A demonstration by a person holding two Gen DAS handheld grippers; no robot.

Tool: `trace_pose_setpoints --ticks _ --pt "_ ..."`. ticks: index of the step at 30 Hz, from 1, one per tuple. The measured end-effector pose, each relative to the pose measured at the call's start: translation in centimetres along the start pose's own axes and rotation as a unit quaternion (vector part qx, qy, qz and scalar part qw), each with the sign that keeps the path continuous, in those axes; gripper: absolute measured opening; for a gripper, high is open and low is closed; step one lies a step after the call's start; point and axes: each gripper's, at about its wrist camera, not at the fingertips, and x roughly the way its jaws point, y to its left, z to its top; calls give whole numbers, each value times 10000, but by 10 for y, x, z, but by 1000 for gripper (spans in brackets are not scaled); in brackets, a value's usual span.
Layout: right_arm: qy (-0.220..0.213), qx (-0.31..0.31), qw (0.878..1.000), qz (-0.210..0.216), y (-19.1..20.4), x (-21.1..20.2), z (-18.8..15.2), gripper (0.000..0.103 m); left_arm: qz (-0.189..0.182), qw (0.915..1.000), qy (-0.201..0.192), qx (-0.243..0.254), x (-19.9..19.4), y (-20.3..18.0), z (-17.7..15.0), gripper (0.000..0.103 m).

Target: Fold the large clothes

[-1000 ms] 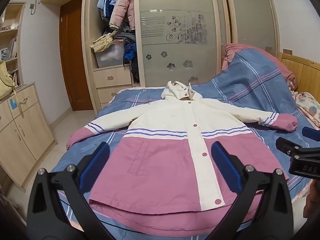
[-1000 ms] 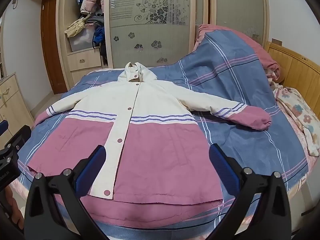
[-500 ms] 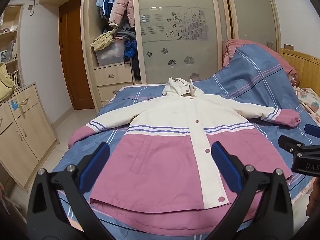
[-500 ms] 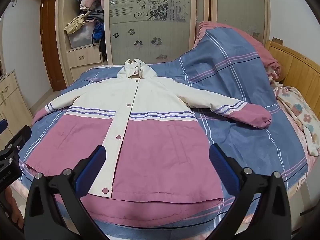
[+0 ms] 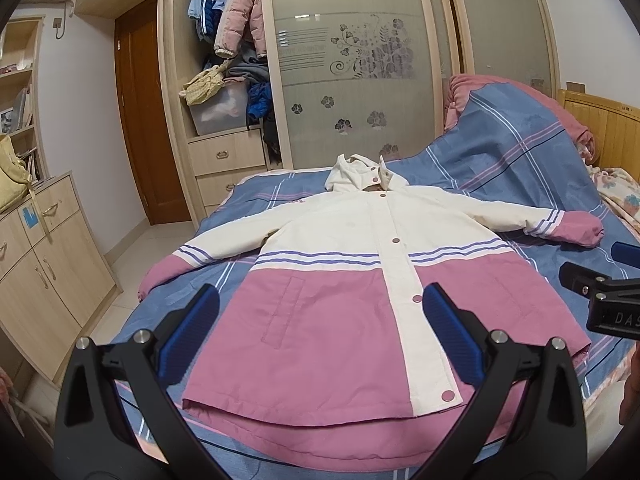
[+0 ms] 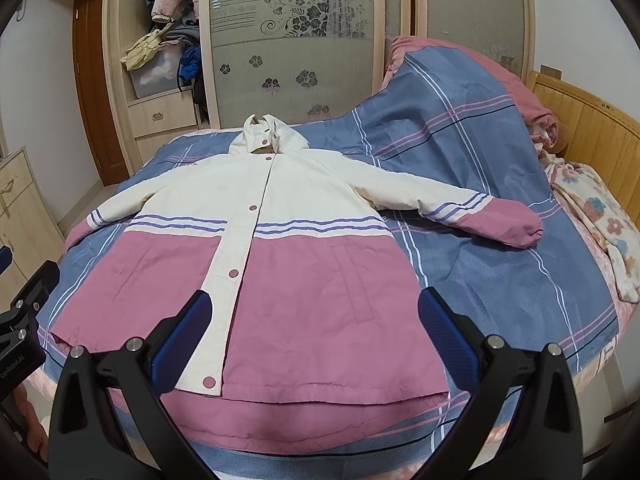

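My left tongs (image 5: 320, 312) hang spread wide above the hem of a pink-and-cream hooded jacket (image 5: 360, 280), gripping nothing; my right tongs (image 6: 314, 316) hang just as wide over the same hem, also empty. The jacket lies face up and buttoned on a blue plaid bedspread (image 6: 480, 264), both sleeves stretched out to the sides, hood pointing toward a wardrobe (image 5: 352, 80) with frosted sliding doors. A wooden headboard (image 6: 592, 120) stands on the right side of the bed, and a floral blanket (image 6: 600, 220) lies beside it.
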Motion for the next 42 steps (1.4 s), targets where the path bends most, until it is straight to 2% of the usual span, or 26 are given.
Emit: trace_pose_setpoints --ticks 42 --pt "127 -51 9999 -1 3 5 -8 102 -1 10000 1 25 2 -1 -3 101"
